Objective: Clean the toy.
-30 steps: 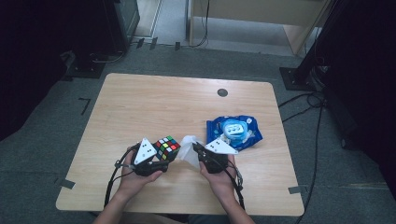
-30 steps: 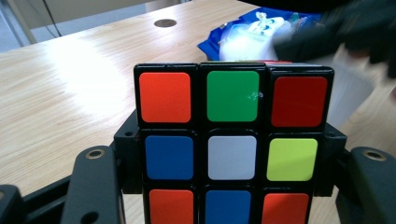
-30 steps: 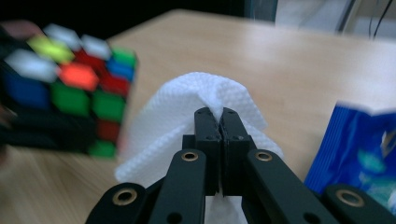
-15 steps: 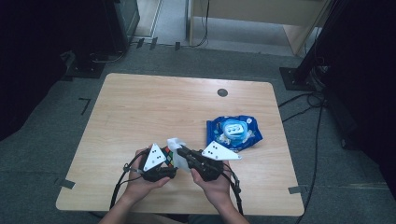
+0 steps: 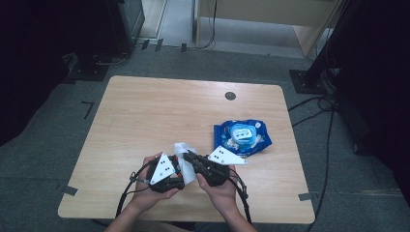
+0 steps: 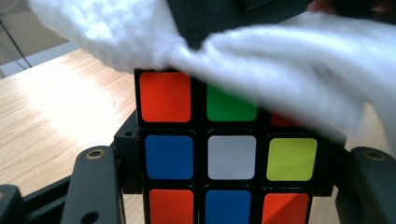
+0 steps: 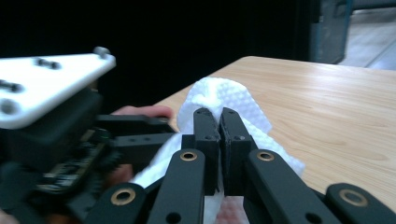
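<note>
Nearest the table's front edge, the left gripper (image 5: pixel 180 170) clamps the black-framed, colour-tiled plastic puzzle cube (image 6: pixel 224 156) by two opposite sides, its jaws pressed against them. Just right of the cube, the right gripper (image 7: pixel 220 116) pinches a crumpled white paper wipe (image 7: pixel 219 100) draped over the cube's top. Wiping well probably means light, even strokes with the cube held steady. Beyond the cube to the right lies a blue plastic wipes packet (image 5: pixel 242 137).
</note>
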`<control>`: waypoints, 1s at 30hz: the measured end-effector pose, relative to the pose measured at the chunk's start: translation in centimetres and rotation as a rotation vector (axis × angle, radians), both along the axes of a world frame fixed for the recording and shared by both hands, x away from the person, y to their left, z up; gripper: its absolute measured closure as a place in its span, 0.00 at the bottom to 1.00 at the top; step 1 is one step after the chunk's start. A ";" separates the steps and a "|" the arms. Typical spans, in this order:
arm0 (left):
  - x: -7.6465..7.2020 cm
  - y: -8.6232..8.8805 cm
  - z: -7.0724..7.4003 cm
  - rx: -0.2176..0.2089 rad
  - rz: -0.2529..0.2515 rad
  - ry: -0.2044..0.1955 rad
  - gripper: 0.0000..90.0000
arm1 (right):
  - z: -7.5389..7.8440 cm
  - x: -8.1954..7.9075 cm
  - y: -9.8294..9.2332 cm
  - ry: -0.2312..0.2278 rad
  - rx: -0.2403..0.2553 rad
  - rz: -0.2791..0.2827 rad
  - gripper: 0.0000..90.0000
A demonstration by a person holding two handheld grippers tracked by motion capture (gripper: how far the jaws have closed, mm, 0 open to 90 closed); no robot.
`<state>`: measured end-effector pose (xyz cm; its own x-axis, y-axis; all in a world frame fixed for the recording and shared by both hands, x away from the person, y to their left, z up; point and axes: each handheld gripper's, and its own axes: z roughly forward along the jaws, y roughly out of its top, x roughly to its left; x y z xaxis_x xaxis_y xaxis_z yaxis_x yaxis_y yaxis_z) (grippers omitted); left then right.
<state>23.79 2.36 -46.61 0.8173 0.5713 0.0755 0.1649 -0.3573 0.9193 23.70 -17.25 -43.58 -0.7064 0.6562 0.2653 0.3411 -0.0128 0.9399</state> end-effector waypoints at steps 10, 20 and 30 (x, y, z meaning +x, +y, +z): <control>0.2 1.2 1.2 -0.082 -0.004 0.000 0.38 | -2.3 1.7 -2.0 0.024 -0.100 -0.145 0.98; 1.2 1.9 0.4 0.001 0.068 0.000 0.38 | -0.9 1.5 -3.1 0.036 -0.029 -0.142 0.98; 0.6 0.6 0.1 0.024 0.041 -0.003 0.38 | 2.5 -1.2 -0.5 -0.029 0.085 0.044 0.98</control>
